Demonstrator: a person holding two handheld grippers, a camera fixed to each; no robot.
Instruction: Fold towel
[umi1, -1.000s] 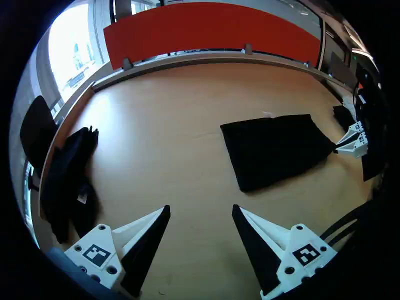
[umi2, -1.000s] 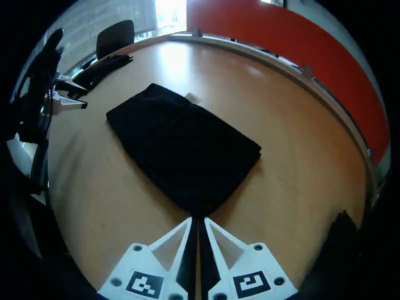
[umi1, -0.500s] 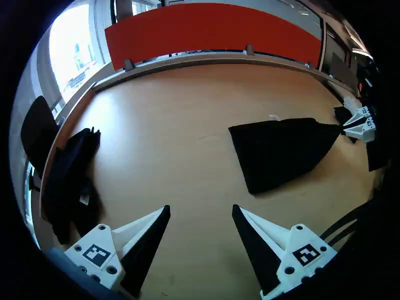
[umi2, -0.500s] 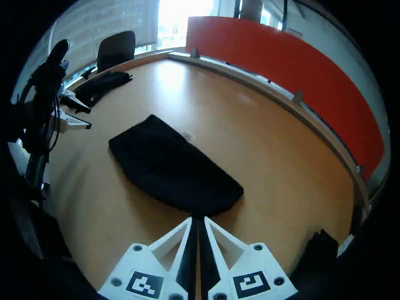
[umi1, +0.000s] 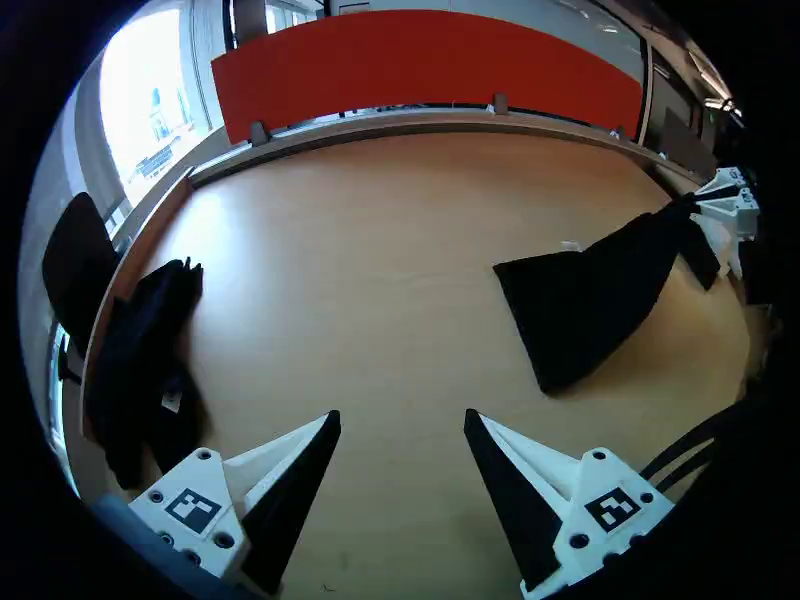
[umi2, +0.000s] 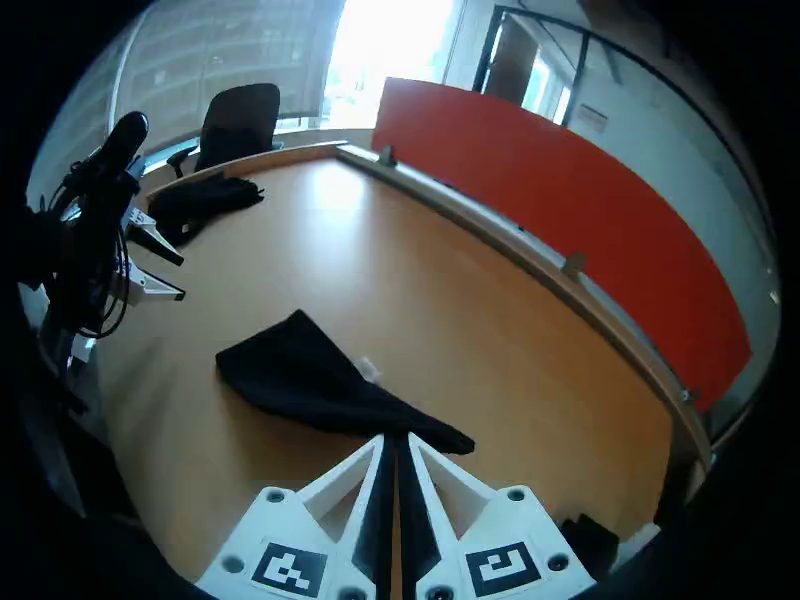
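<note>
my left gripper (umi1: 400, 470) sits at the bottom of the left gripper view, its jaws spread wide with only bare wooden table (umi1: 380, 260) between them, touching nothing. the black towel (umi1: 585, 310) lies at the right of that frame, well apart from these fingers. most of it is flat on the wood, while one corner rises in a taut slope to the upper right, where my right gripper (umi1: 705, 197) holds it off the table. in the right gripper view that right gripper (umi2: 397, 445) is at the bottom centre, jaws pressed together on the near corner of the towel (umi2: 300, 385), and the cloth runs away from the tips toward the middle left of the frame, a small white tag (umi2: 368, 368) showing on its edge. the left gripper (umi2: 175, 275) shows at the far left there, jaws apart, over the table (umi2: 450, 290). a red partition (umi1: 430, 60) runs along the far edge of the table at the top of the left gripper view, a heap of dark cloth (umi1: 140, 350) lies at the left edge of the table, and a black chair (umi1: 70, 260) stands just beyond it — seen also at the upper left of the right gripper view.
</note>
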